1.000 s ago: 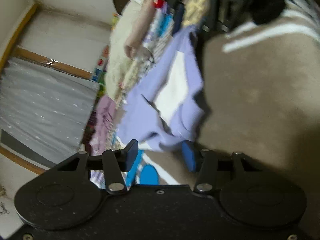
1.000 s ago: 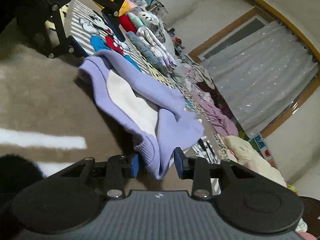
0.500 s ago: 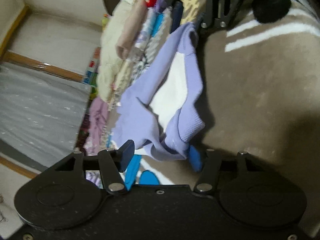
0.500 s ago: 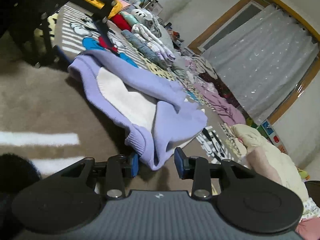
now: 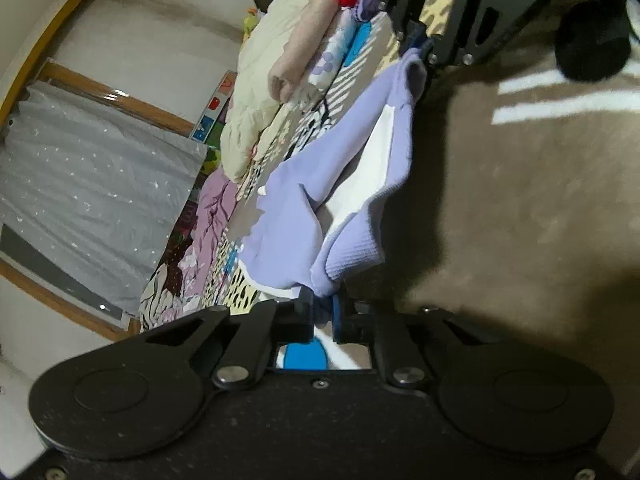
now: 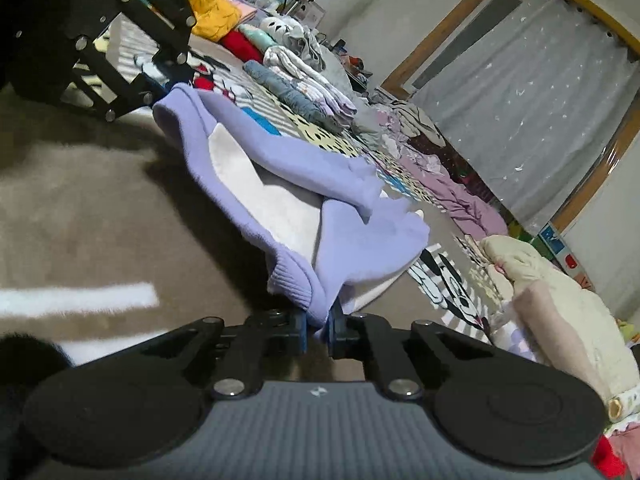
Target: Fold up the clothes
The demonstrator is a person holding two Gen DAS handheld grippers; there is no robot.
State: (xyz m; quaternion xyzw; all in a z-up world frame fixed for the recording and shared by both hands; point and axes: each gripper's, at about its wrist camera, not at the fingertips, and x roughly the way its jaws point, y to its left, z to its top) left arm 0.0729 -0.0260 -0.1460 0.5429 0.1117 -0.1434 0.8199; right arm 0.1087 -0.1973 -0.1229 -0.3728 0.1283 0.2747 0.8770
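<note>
Both grippers, seen spread apart a second ago, are now closed on the purple sweatshirt: the ribbed hem corner is pinched by the left gripper, and the opposite hem corner is clamped by the right gripper. The hem edge, previously slack on the brown blanket, is now drawn taut and raised above that blanket

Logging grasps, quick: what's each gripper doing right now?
Left gripper: closed on the purple sweatshirt.
Right gripper: closed on the same sweatshirt's ribbed hem.
</note>
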